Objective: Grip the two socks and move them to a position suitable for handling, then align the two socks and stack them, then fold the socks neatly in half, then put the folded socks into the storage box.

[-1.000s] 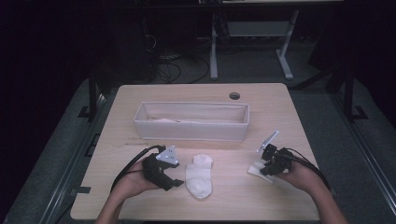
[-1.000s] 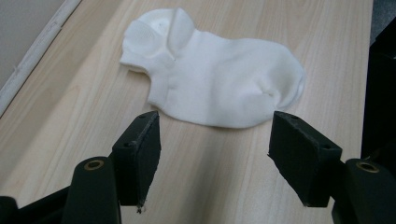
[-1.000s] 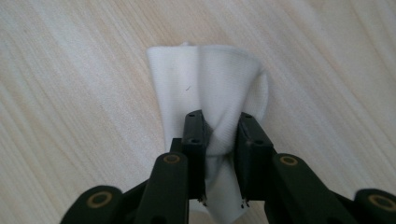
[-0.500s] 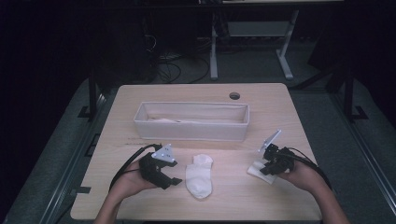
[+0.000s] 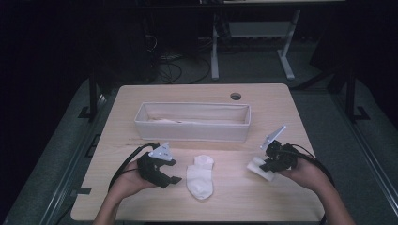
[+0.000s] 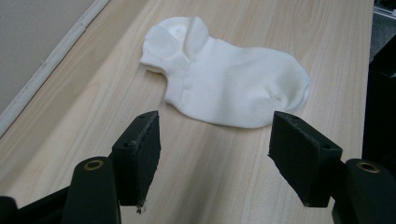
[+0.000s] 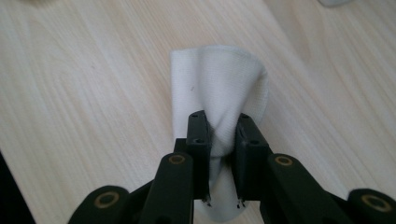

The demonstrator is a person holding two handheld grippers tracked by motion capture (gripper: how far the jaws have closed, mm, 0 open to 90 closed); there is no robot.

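Folded white sock (image 7: 219, 88): lower end hidden behind right gripper (image 7: 223, 140) jaws, cut off at bottom edge. Bin (image 5: 192, 123) contents too small to tell. Forearms cut off at high view's bottom.

1. No text, label, brand, number or sign can be read in any view.
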